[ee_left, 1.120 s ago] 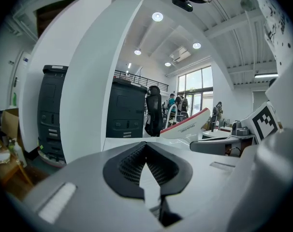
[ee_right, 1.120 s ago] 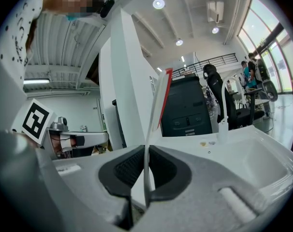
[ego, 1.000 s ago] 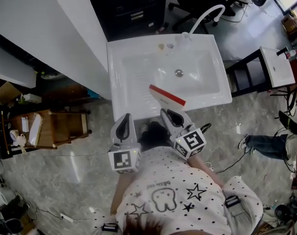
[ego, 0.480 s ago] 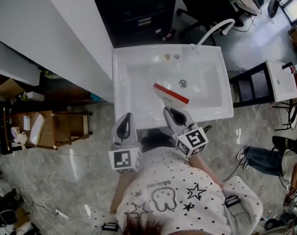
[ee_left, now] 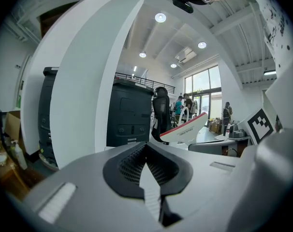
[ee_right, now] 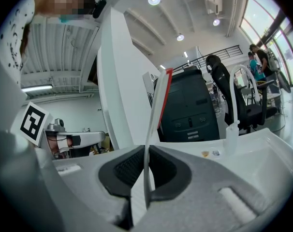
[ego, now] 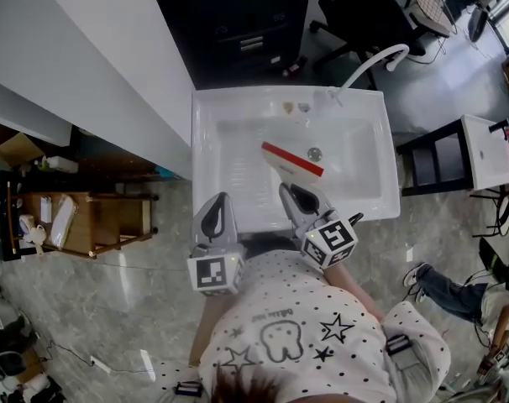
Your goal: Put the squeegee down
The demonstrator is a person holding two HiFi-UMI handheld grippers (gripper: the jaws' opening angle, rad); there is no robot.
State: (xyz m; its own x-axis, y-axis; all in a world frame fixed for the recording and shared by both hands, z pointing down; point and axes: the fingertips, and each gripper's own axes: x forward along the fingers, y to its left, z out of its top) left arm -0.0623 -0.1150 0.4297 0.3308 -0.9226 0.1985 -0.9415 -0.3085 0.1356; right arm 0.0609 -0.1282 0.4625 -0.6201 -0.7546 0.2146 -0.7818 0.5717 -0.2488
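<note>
A white squeegee (ego: 290,161) with a red blade strip hangs over the basin of the white sink (ego: 214,114), close to the drain (ego: 314,154). My right gripper (ego: 291,195) is shut on its handle at the sink's front rim. In the right gripper view the squeegee (ee_right: 156,105) stands edge-on, pinched between the jaws of the right gripper (ee_right: 146,167). My left gripper (ego: 214,206) is shut with nothing in it, just short of the sink's front left rim. The left gripper (ee_left: 147,167) sees the squeegee (ee_left: 188,128) off to its right.
A white hose faucet (ego: 374,60) arches over the sink's back right corner, with two small items (ego: 295,107) on the back rim. A white wall panel (ego: 112,65) runs along the left. A black cabinet (ego: 238,23) stands behind, and a dark side table (ego: 456,154) to the right.
Both grippers have moved forward toward the sink together. The squeegee now reaches further over the basin, nearer the drain. The grip has not changed.
</note>
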